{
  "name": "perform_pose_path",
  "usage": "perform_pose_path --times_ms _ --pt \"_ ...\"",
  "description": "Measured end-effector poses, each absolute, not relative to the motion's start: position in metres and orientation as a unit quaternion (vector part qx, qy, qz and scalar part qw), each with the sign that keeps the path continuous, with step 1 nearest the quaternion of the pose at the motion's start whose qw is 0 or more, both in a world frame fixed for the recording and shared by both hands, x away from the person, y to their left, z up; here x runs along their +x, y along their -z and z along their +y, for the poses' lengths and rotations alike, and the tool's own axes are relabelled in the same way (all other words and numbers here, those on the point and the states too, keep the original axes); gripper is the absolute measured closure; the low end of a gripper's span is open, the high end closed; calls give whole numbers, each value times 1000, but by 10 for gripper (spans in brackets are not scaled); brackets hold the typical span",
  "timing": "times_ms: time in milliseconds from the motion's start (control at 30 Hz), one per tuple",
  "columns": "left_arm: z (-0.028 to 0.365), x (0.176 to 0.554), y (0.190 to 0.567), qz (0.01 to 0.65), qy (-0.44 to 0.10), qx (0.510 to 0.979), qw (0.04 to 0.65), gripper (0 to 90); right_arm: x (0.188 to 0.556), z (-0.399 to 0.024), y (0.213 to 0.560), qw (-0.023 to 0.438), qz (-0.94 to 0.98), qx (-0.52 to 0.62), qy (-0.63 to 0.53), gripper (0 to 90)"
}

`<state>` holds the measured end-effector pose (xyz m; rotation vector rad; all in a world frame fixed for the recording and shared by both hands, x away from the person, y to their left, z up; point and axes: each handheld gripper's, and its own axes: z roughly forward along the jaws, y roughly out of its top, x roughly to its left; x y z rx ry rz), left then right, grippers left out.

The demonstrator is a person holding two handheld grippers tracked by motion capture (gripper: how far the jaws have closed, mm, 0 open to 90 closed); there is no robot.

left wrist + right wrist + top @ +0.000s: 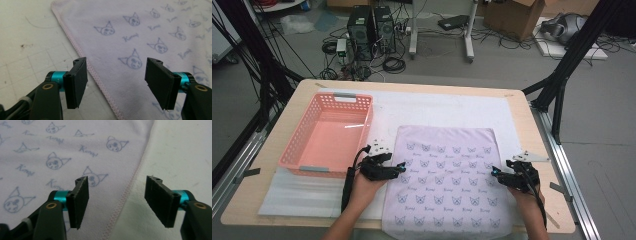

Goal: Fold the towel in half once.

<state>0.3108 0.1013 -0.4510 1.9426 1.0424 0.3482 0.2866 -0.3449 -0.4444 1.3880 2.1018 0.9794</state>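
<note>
One lilac towel (446, 180) printed with cat faces lies flat on the white mat (452, 107), just right of the single pink basket (329, 132). It looks light, soft and limp, likely to sag and slip, so the stitched side hems are the places to pinch. The left gripper (116, 83) straddles the towel's left hem, the right gripper (117, 203) its right hem; both are released, jaws apart and pressing on nothing.

Left gripper (116, 83) jaws parted, straddling stitched edge of cat-print towel (140, 37), white mat (27, 42) beside
</note>
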Motion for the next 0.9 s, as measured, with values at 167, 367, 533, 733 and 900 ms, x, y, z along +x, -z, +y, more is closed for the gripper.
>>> perform_pose_path --times_ms 167,367,533,733,900 --pt "96 310 452 420 -158 792 415 372 288 -339 447 213 774 490 -339 458" --pt "93 308 451 418 -189 794 399 582 290 -338 446 205 772 495 -341 548" --pt "89 306 451 409 -176 798 406 829 291 -338 444 175 777 493 -351 844" --pt "96 315 448 447 -152 767 435 859 296 -346 444 164 766 503 -366 866" --pt "100 327 438 469 -149 740 458 868 310 -351 442 169 756 510 -375 869"
